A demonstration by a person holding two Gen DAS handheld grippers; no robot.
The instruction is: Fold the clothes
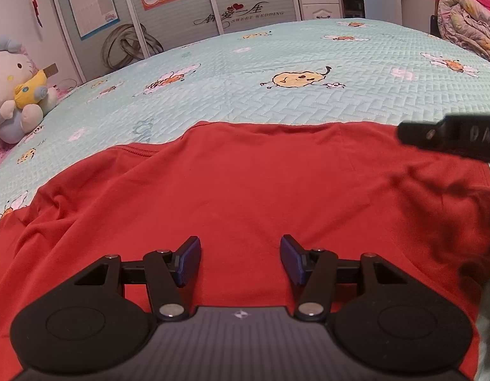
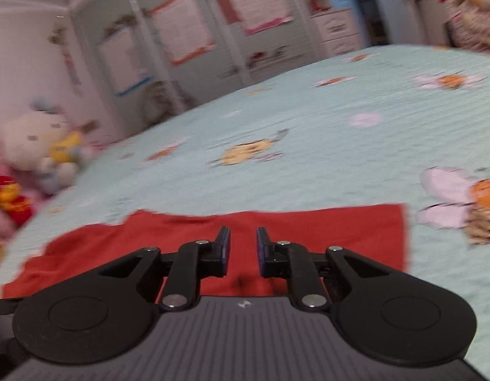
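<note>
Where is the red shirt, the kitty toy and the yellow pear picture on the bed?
red shirt (image 1: 245, 190), left wrist view, middle of the cloth.
kitty toy (image 1: 8, 73), left wrist view, its white face.
yellow pear picture (image 1: 298, 79), left wrist view, its body.

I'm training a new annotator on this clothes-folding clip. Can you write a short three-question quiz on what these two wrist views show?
1. True or false: the left gripper has cloth pinched between its pads.
2. Which colour is the shirt? A red, B white, C black.
3. Fill in: the shirt lies on a pale green ____.

Key
1. False: the pads stand apart above the shirt with nothing pinched.
2. A.
3. Bedspread, quilted, with cartoon prints.
</note>
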